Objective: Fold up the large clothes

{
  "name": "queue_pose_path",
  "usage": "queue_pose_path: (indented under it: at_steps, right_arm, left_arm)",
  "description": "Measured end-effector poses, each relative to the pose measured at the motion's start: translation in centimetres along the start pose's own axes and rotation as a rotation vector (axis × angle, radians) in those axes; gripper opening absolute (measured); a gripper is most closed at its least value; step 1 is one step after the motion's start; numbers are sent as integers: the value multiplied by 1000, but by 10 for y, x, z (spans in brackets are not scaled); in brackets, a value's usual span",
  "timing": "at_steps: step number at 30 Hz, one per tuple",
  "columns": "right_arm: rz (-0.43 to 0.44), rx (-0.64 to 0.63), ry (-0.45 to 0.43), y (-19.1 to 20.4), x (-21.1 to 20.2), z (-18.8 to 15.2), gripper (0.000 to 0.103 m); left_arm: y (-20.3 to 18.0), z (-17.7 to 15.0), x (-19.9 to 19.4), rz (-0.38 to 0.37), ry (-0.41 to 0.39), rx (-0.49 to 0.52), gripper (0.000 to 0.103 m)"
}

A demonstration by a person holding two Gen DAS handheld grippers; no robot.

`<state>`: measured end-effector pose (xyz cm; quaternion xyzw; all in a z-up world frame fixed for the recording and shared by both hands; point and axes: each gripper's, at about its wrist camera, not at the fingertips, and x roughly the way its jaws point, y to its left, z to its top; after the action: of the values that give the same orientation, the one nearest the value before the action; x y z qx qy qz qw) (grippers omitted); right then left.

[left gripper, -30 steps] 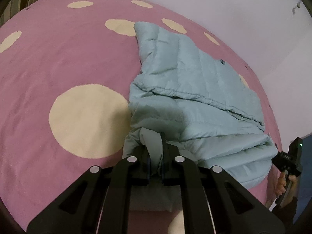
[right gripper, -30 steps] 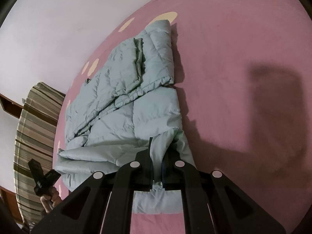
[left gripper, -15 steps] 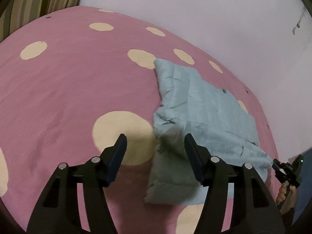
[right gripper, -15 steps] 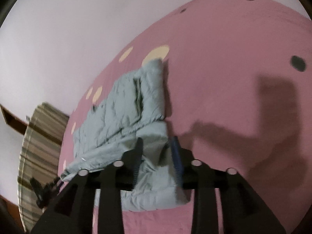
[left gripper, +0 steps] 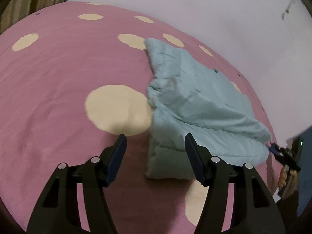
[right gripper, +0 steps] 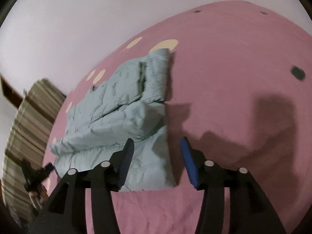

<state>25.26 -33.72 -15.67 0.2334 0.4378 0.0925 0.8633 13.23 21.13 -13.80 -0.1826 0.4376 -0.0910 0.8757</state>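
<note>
Fabric of the pale blue-green quilted padded jacket lies folded in layers on the pink bedspread with cream-coloured round spots, its near corner flat on the cover just beyond my tools. My left gripper hangs above that corner with its jaws apart and nothing between the blue pads; the jaws have just been opening. My right gripper is spread as well, its jaws having just been opening, and the jacket's near right edge shows in the gap below them without either pad pressing on it. In the right wrist view the jacket runs away towards a pale wall, and a striped curtain stands at the far left. A shadow falls on the pink cover to the right of the jacket.
</note>
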Motion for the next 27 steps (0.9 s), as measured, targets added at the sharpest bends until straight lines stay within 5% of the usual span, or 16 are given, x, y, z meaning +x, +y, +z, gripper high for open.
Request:
queue_pose_path:
  at_steps: [9,19,23,27]
  right_arm:
    - [0,-139,9,16,33,23,59]
    - [19,-129,60,5,54,34,59]
    - [4,-160,77,12,62,34,47]
    - [-20,-188,58,19,63,32,21]
  left_arm:
    - [-23,21,31,-31,51,77,64]
    - [-21,45,56,-16,81,101,66]
    - [-27,48,61,6,71,147,47]
    - [-33,48,55,41,29,170,22]
